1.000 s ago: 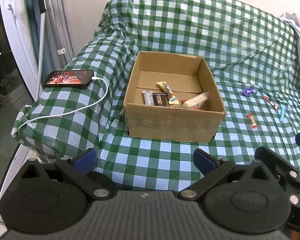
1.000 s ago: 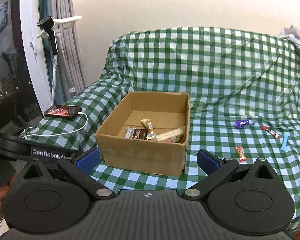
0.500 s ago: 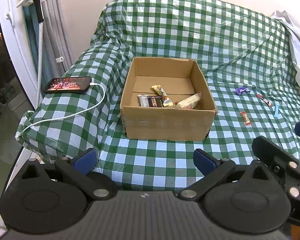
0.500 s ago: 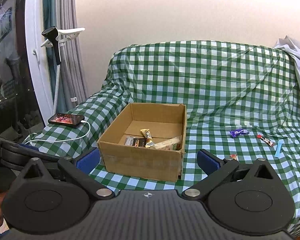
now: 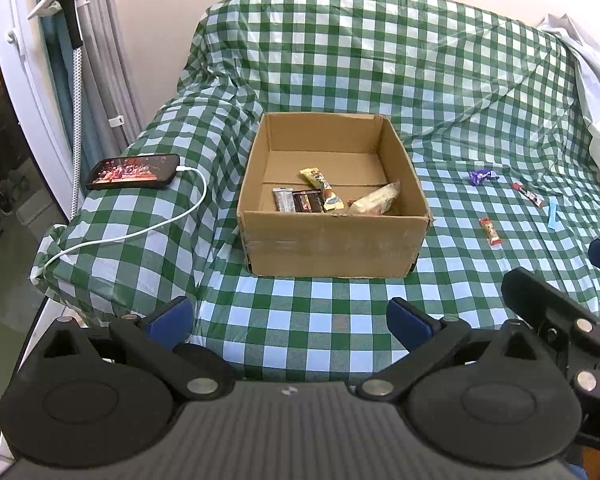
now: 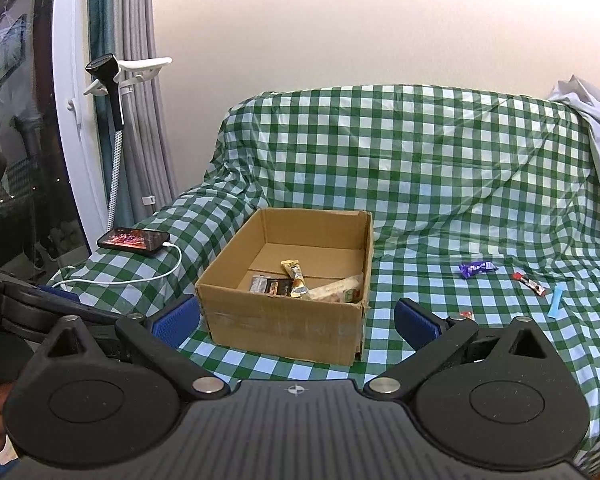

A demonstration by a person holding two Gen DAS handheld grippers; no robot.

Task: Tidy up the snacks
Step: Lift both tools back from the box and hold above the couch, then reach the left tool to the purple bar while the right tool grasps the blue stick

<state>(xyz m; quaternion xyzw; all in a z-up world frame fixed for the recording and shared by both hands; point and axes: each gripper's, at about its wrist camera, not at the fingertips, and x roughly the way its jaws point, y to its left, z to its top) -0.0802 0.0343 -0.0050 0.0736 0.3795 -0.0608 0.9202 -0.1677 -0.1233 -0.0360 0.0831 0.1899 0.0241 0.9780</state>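
An open cardboard box [image 5: 334, 246] [image 6: 284, 330] sits on the green checked cloth and holds several wrapped snacks [image 5: 318, 196] [image 6: 296, 282]. Right of the box lie loose snacks: a purple wrapper [image 5: 483, 176] [image 6: 477, 268], a red bar [image 5: 529, 195] [image 6: 530, 284], a light blue stick [image 5: 553, 218] [image 6: 556, 300] and a small orange-red bar [image 5: 490, 232]. My left gripper [image 5: 290, 320] is open and empty, well short of the box. My right gripper [image 6: 296, 322] is also open and empty, at the box's near side; part of it [image 5: 556, 320] shows at the left wrist view's right edge.
A lit phone [image 5: 134, 171] [image 6: 134, 240] on a white charging cable [image 5: 140, 232] lies on the covered armrest at left. A white holder with a black handle [image 6: 112, 80] and curtains stand beside it. Pale cloth [image 6: 592, 120] lies at the far right.
Both grippers have drawn back and risen, so the box and the couch look smaller and farther. Both stay open and empty; nothing on the cloth has moved.
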